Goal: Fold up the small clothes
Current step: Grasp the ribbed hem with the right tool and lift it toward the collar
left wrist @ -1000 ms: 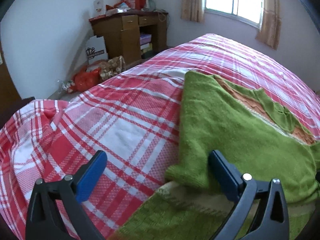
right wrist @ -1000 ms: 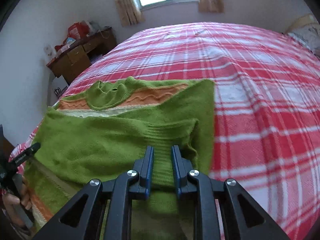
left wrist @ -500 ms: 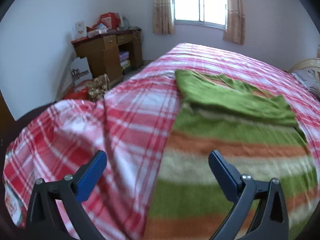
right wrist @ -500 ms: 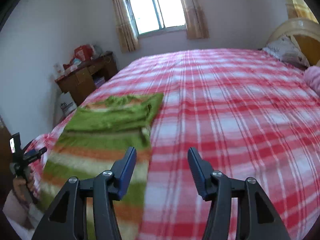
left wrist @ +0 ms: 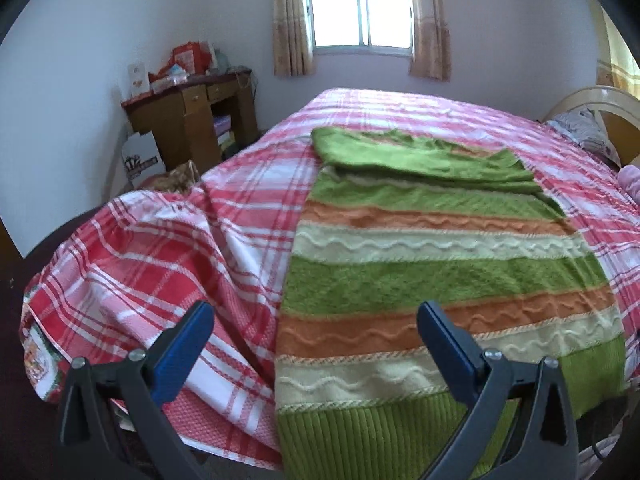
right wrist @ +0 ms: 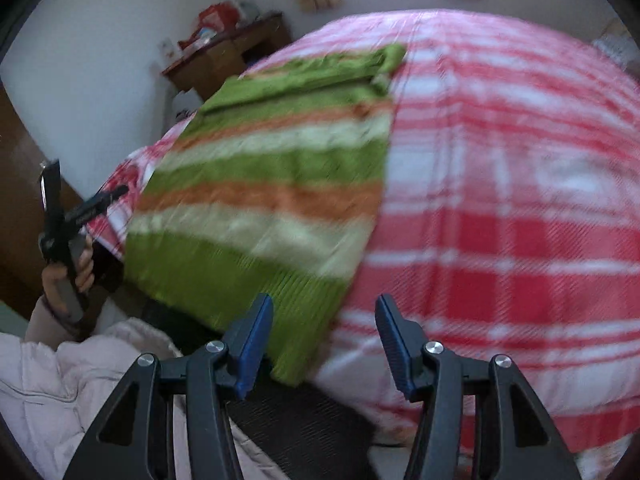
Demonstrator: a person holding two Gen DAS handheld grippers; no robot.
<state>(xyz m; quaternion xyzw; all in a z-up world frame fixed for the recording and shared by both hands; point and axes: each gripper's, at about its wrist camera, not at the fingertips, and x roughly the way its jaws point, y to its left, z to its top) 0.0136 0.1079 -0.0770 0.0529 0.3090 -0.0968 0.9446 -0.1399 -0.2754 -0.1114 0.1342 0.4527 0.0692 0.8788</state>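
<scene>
A knitted sweater [left wrist: 420,280] striped in green, orange and cream lies flat on the red plaid bed [left wrist: 160,248]. Its green sleeves are folded across the chest at the far end, and its ribbed hem hangs at the near edge. My left gripper [left wrist: 314,312] is open above the hem's left part, with nothing between its blue pads. In the blurred right wrist view, my right gripper [right wrist: 324,304] is open and empty over the right corner of the sweater [right wrist: 272,168] hem. A hand [right wrist: 68,272] at the far left of that view holds the left gripper.
A wooden desk [left wrist: 192,120] with clutter stands left of the bed below a curtained window [left wrist: 360,12]. A headboard [left wrist: 600,104] and pillow are at the far right. The person's pale padded jacket [right wrist: 60,380] fills the lower left of the right wrist view.
My right gripper let go of the folded green sleeve and opened. Both grippers drew back from the sweater's top to the near edge of the bed, where the hem now shows.
</scene>
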